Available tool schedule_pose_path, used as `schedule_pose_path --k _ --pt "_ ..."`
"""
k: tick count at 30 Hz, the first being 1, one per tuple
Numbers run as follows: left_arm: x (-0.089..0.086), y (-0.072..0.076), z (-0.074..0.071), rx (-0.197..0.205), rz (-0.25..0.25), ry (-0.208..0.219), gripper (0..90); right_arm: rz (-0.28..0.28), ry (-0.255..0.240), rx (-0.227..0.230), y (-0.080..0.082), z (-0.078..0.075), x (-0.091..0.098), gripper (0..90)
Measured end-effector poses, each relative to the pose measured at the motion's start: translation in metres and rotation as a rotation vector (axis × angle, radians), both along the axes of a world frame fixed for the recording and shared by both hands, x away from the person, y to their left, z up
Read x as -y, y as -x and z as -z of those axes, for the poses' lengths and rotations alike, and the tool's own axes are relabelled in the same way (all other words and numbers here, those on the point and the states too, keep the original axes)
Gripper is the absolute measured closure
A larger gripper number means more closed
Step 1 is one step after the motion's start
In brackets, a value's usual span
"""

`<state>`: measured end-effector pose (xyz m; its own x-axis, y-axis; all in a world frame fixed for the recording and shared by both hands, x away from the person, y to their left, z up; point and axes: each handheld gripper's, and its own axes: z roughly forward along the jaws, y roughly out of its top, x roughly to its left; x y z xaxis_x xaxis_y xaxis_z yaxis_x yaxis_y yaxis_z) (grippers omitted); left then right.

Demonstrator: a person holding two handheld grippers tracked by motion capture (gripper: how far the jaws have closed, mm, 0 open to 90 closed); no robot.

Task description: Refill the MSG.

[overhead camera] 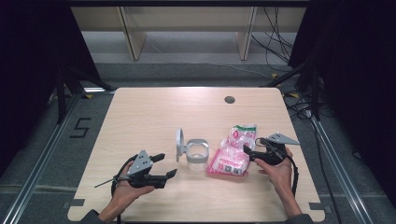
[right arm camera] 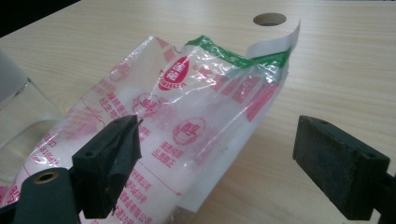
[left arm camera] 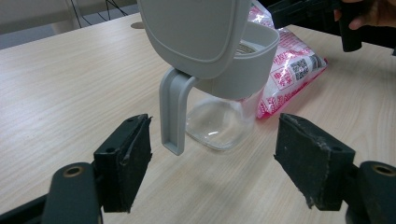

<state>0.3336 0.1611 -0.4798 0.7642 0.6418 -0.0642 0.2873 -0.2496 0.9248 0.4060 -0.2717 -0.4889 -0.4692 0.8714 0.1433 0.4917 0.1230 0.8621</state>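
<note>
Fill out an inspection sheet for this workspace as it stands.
Surface: pale wooden table, round cable hole near far edge.
Job's things: clear jar with grey hinged lid and handle, lid open; pink-and-white plastic bag with torn green top lying beside it.
Clutter: nothing seen.
Grippers: left gripper open, facing jar; right gripper open at the bag.
Cables: black cables on floor beyond the table.
Surroundings: grey floor, number 5 marking.
</note>
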Motion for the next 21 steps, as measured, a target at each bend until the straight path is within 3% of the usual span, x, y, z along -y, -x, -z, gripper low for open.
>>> schedule_pose_path --k 2,3,4,5,6,7,8,11,12,14,16,21 --pt "0.001 0.001 0.000 0.001 0.002 0.002 26.3 -0.009 0.015 -0.004 -0.001 0.000 -0.002 15.8" --pt "0.001 0.001 0.000 0.004 0.009 0.005 26.3 0.018 0.001 -0.026 0.000 0.000 -0.006 15.6" --pt "0.001 0.001 0.000 0.002 0.005 -0.001 26.4 -0.006 0.016 -0.008 -0.002 0.001 -0.003 15.7" --pt "0.001 0.001 0.000 -0.001 0.004 0.001 26.4 0.006 -0.041 -0.052 0.001 0.001 -0.007 15.8" --pt "0.001 0.001 0.000 0.007 0.009 -0.005 26.4 -0.022 -0.004 -0.023 -0.003 0.002 -0.003 15.8" --pt "0.001 0.000 0.000 0.015 0.020 -0.008 26.4 0.006 -0.049 -0.057 -0.001 0.002 -0.007 15.9" --pt "0.000 -0.001 0.000 0.021 0.024 -0.013 26.5 -0.010 -0.012 -0.009 -0.006 0.005 -0.005 15.9" --pt "0.001 0.001 0.001 0.000 0.006 0.003 26.7 0.001 -0.042 -0.061 -0.007 0.006 -0.006 16.2" --pt "0.001 0.001 0.001 0.002 0.004 0.001 26.7 -0.012 -0.041 -0.037 -0.010 0.008 -0.004 16.2" --pt "0.002 0.001 0.001 0.001 0.007 0.001 26.7 0.004 -0.057 -0.067 -0.011 0.010 -0.006 16.2" --pt "0.002 0.001 0.001 0.002 0.005 0.000 26.8 -0.018 -0.064 -0.057 -0.015 0.012 -0.006 16.6" --pt "0.001 0.002 0.001 0.003 0.005 -0.005 26.8 -0.022 -0.054 -0.090 -0.019 0.011 -0.014 17.5"
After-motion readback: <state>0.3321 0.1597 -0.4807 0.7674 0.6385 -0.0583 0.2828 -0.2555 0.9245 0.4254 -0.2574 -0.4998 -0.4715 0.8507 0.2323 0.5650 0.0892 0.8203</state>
